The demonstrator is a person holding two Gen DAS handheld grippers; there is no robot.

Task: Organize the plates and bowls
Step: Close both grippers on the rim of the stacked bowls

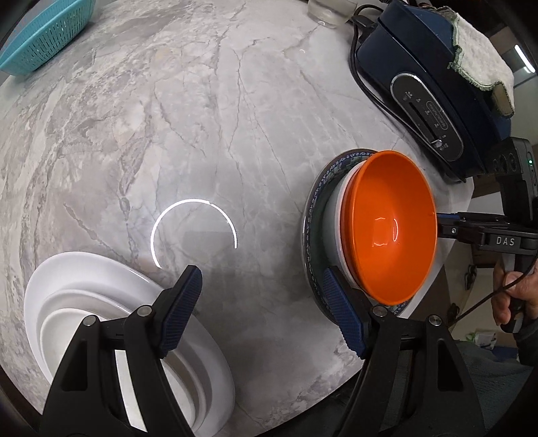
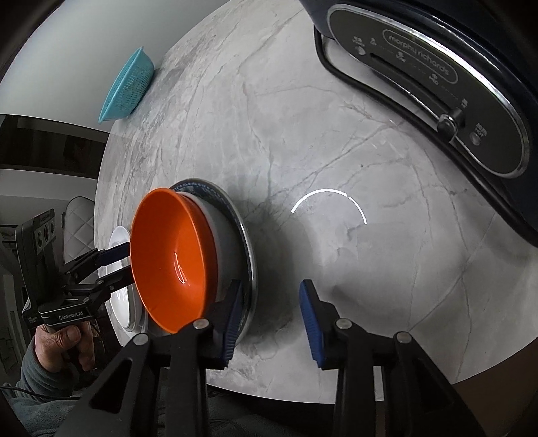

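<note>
An orange bowl (image 1: 386, 228) (image 2: 168, 255) sits nested in a pale bowl (image 1: 331, 228) on a blue-patterned plate (image 1: 314, 208) (image 2: 247, 248) on the marble table. White plates (image 1: 101, 302) (image 2: 117, 302), stacked, lie to its left. My left gripper (image 1: 260, 302) (image 2: 116, 265) hangs open over bare table between the two stacks, with one finger in front of each stack. My right gripper (image 2: 270, 316) (image 1: 445, 227) is open over bare table just right of the patterned plate, nothing between its fingers.
A dark blue appliance (image 1: 430, 90) (image 2: 437, 84) with a cloth (image 1: 484, 57) on top and a black cord (image 1: 370, 84) stands at the back right. A teal basket (image 1: 37, 40) (image 2: 127, 87) sits at the far left. A glass (image 1: 328, 13) stands at the back. The table's front edge (image 2: 302, 396) is close.
</note>
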